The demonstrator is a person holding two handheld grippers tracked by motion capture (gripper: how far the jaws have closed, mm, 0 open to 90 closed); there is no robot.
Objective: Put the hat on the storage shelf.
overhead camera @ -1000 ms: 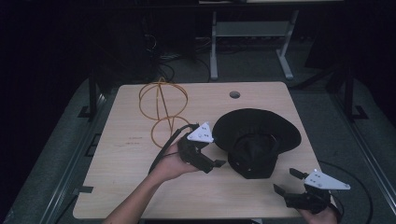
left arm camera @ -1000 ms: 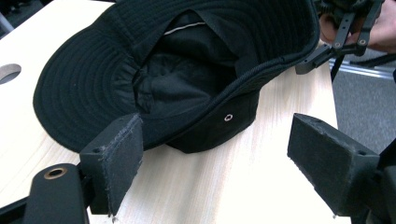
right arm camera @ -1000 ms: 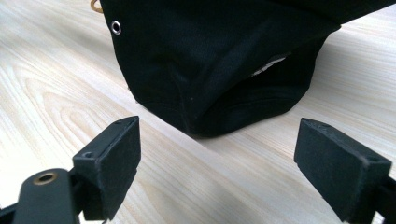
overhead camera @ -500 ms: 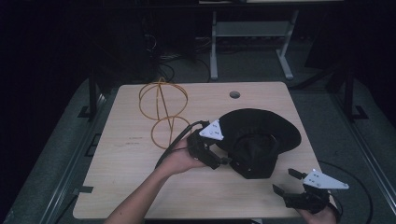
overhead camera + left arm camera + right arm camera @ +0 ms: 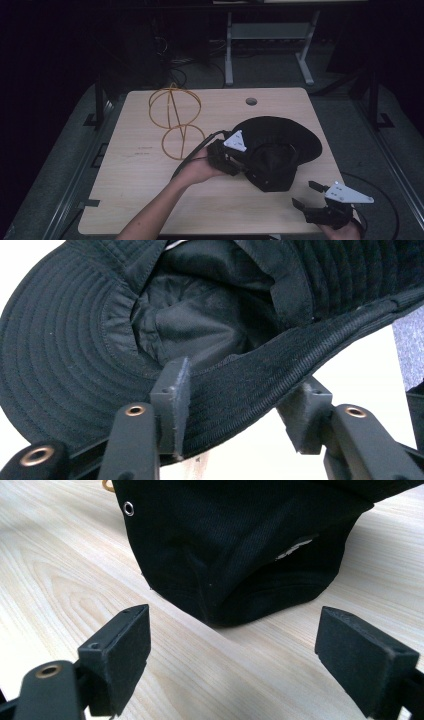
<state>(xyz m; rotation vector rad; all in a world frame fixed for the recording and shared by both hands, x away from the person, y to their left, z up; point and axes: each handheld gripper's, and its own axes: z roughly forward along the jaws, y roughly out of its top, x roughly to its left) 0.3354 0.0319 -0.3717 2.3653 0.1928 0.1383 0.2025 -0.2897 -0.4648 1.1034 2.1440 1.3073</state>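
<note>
Rightward slid the left claw [image 5: 243, 161], its jaws just closing around the black hat's [image 5: 280, 145] brim, not yet pinching; squeeze fully before lifting. Right claw [image 5: 312, 196] gaped empty.

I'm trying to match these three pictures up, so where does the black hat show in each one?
High view: the black hat lies right of centre on the table, the left gripper at its left edge.
Left gripper view: it takes up the upper part, its brim running between the jaws.
Right gripper view: top centre, beyond the open jaws.
Shared landmark: the light wooden table.
</note>
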